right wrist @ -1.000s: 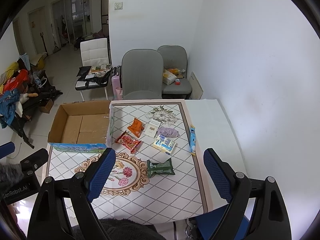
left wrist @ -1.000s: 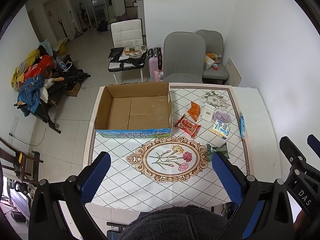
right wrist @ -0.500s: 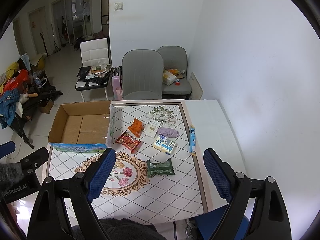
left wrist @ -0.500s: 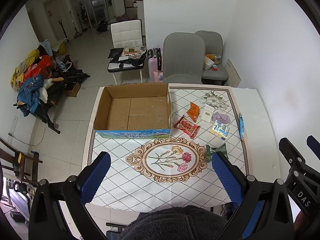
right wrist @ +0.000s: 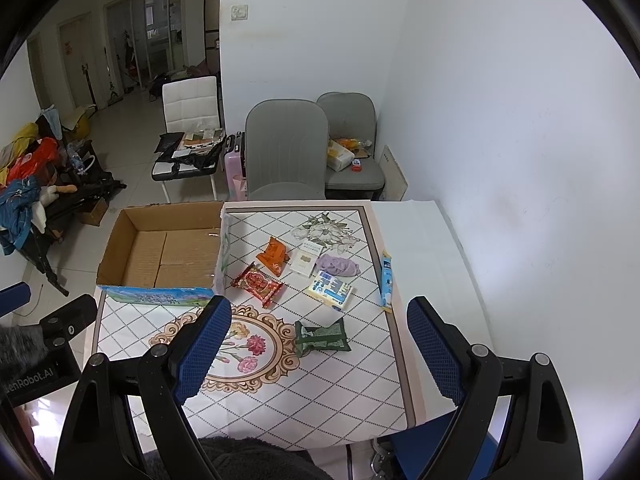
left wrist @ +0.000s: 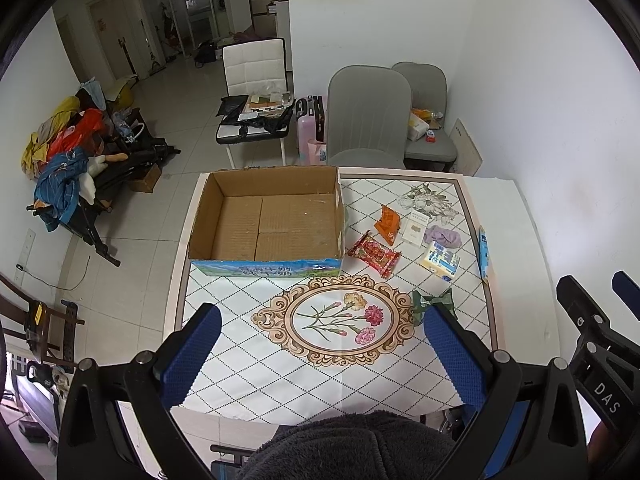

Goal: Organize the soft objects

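Left gripper (left wrist: 320, 350) fingers spread wide, holding nothing, hovering above the near edge of the table (left wrist: 516, 240). Right gripper (right wrist: 320, 344) fingers also wide apart, nothing between them, above the near right part of the table. Green packet (right wrist: 322, 337) lies on the patterned tablecloth (left wrist: 248, 368) between the right fingers in view, not touched. Farther out: red snack packet (right wrist: 258, 283) just beside the cardboard box (left wrist: 218, 216), orange packet (right wrist: 273, 256) behind it, small white box (right wrist: 306, 262), purple cloth (right wrist: 338, 265), blue-white tissue pack (right wrist: 330, 289), long blue tube-shaped packet (right wrist: 386, 280) at the cloth's right border. Cardboard box sits open on the table's far left corner, nothing visible inside. Two grey chairs (right wrist: 286, 152) and a white chair (right wrist: 192, 106) behind the table.
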Tool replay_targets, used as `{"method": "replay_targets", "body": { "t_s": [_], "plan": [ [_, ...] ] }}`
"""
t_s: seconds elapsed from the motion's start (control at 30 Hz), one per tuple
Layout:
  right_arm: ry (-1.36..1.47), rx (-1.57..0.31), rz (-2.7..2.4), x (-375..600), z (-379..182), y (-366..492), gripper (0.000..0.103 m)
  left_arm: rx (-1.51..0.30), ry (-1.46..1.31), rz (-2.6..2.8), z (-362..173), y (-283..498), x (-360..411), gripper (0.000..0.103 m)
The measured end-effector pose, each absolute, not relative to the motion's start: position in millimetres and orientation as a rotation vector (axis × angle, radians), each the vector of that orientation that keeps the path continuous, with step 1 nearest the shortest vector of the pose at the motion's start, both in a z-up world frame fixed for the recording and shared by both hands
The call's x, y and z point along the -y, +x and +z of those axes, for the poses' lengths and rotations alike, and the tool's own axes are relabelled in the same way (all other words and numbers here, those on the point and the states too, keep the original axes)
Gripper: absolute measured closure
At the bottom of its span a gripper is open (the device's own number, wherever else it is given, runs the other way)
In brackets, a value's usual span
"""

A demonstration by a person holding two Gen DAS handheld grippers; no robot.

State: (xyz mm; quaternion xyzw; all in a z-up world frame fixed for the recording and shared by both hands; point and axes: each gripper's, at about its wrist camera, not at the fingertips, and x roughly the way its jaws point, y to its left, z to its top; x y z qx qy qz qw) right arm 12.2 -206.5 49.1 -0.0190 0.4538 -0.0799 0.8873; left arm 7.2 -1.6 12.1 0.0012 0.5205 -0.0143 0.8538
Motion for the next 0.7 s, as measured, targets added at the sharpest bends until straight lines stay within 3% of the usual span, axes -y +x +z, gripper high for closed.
{"method": "replay_targets", "body": {
  "t_s": [0.7],
  "plan": [
    [-0.038,-0.94,-0.169,204.3,47.0,15.0,0.011,-1.092,-0.005,-0.035,12.4,7.4,1.9,0.0]
  ]
}}
